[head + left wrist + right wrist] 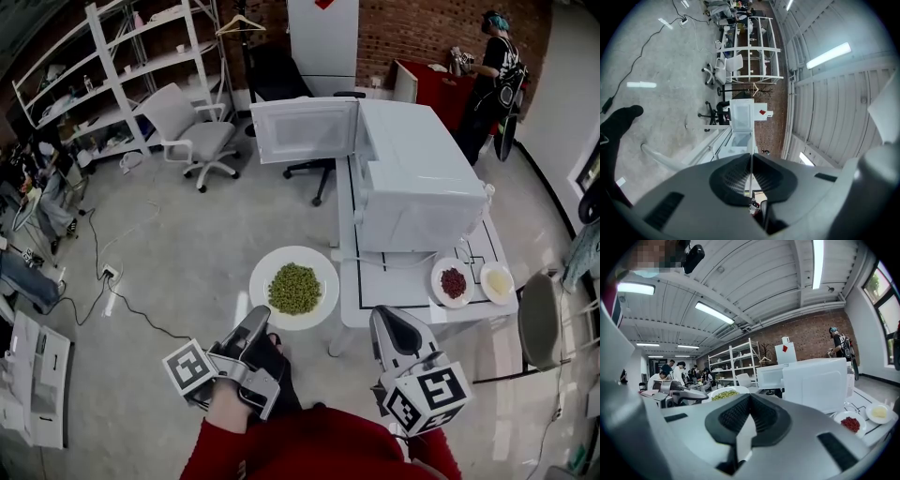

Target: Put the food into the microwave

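Green peas [294,288] on white plate [323,267], near rim nipped fast in left gripper [255,319], held just left of table [375,281]. Keep level; swing far, then right past open door [305,129] into microwave [417,187]. Right gripper [386,319] clenched on nothing, near right.

No words, brands or numbers could be read in any view. Signs only: black-and-white square markers on the left cube [190,367] of the left hand-held gripper [253,319] and the right cube [429,398] of the right hand-held gripper [389,319]; a red diamond [784,348] on a white cabinet [787,358]; black ruled lines [394,307] on the counter [403,286]. White print on a distant person's [492,66] dark top was illegible.
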Demonstrator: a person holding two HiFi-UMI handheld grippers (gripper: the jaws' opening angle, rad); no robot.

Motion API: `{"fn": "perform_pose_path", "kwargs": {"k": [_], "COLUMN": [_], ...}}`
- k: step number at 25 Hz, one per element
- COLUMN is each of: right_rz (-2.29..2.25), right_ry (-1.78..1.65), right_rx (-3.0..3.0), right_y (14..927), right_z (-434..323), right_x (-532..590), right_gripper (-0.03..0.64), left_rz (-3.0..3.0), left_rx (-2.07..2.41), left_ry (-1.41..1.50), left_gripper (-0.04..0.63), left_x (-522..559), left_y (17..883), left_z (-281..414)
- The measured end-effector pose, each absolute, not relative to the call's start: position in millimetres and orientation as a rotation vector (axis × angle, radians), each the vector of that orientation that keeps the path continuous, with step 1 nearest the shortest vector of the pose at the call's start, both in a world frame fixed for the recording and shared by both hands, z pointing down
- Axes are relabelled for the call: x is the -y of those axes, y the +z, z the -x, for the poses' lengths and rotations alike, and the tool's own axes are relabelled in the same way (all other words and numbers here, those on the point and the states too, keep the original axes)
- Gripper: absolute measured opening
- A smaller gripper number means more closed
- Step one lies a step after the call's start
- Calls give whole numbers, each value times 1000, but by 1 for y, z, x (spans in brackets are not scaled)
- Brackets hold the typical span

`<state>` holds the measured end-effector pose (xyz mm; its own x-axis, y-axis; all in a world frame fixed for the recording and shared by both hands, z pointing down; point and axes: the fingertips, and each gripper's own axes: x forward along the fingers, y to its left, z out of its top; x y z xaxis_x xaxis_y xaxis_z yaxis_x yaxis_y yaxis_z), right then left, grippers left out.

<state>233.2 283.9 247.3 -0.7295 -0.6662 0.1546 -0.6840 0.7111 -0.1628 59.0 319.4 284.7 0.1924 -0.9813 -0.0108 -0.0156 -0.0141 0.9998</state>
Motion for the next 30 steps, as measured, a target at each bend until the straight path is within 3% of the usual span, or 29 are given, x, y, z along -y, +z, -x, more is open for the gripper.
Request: {"fn": "perform_pose_path", "kwargs": {"k": [20,30], "right_rz": [-1365,-1579], "right_ry": [404,482], "right_rx": [2641,2437], "right_y": [261,277], "right_z": [-90,-60], "right_x": [-122,-51], "right_gripper": [15,15], "left_rz": [-1347,-1378], "left_rx": [866,751], "left_ry": [-858,-750], "left_gripper": [23,23], "left_x": [-115,-23], "left_y": [302,308], "left_z": [60,87]}}
